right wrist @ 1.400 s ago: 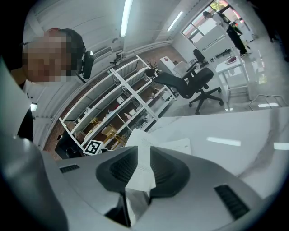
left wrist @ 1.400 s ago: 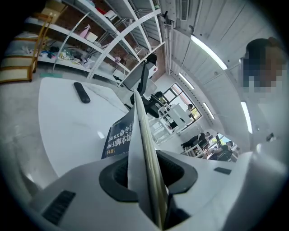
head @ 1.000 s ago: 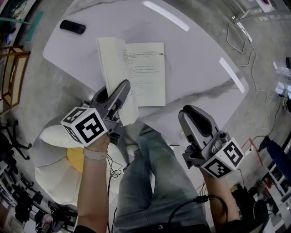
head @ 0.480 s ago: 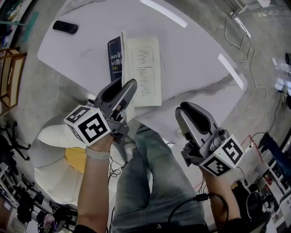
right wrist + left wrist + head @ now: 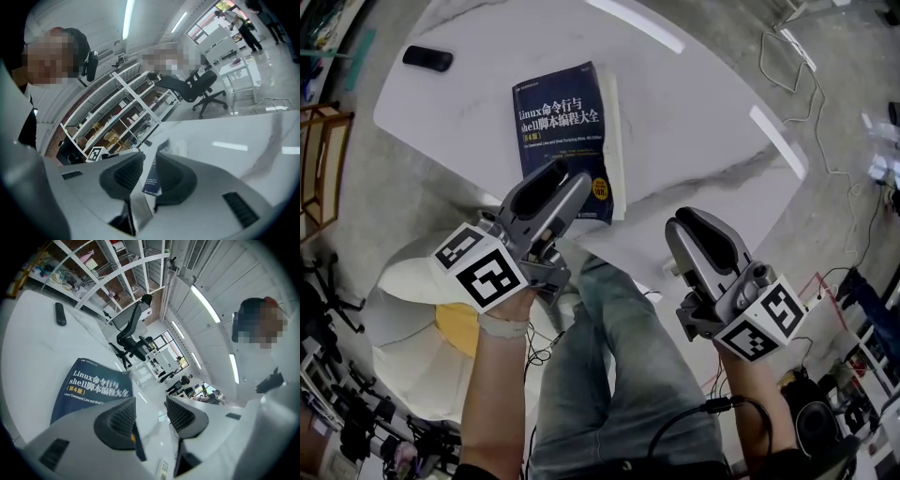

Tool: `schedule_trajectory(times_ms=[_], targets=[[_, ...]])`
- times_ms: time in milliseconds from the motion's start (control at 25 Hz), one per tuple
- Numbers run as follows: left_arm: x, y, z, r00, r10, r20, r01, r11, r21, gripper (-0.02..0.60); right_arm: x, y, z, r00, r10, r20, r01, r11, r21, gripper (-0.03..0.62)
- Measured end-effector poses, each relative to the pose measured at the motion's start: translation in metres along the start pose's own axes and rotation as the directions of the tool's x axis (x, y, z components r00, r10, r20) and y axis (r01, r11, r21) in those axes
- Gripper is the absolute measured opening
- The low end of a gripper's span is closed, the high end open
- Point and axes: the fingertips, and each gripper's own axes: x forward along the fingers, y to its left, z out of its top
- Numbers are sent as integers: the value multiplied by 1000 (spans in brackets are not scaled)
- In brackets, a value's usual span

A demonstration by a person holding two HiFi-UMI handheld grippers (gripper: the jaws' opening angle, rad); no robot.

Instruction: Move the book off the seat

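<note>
The book (image 5: 562, 122), closed with its blue cover up, lies flat on the white table (image 5: 703, 112). In the left gripper view the book (image 5: 89, 385) lies left of the jaws. My left gripper (image 5: 570, 180) hovers over the book's near right corner. Its jaws have just been opening, and the left gripper (image 5: 151, 401) shows a clear gap with only the cover's corner under the left jaw. My right gripper (image 5: 698, 225) hangs over the table's near edge, apart from the book. The right gripper (image 5: 150, 161) has a narrow gap, through which the book (image 5: 151, 183) shows.
A black remote (image 5: 427, 58) lies at the table's far left. A white cushioned seat (image 5: 403, 319) with a yellow patch is below left, beside the person's jeans leg (image 5: 609, 375). A wooden chair (image 5: 323, 159) stands left. Cables (image 5: 806, 84) trail on the floor at right.
The book was open with its pages up, folded over, and now lies shut with its cover up. The left gripper shifted a little and its jaws widened. The right gripper stayed put.
</note>
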Motion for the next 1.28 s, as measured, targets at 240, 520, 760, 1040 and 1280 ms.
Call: schedule_trajectory(times_ms=[240, 520, 760, 1040, 1280], targets=[[-4, -18, -6, 1000, -14, 11, 14, 1000, 14, 184, -8, 5, 3, 1000, -3, 16, 3, 1000, -27, 90], [-53, -43, 4, 993, -68, 91, 59, 993, 99, 33, 0, 44, -1, 998, 58, 6, -57, 993, -101, 72], [-138, -55, 3, 984, -63, 164, 39, 989, 145, 5, 13, 112, -25, 990, 139, -32, -142, 972, -186, 20], [-269, -71, -1, 956, 1, 294, -59, 980, 189, 5, 32, 220, -62, 948, 288, -136, -315, 909, -274, 14], [-384, -90, -12, 898, 111, 427, -198, 966, 165, 5, 31, 320, -99, 892, 394, -222, -447, 841, -305, 14]])
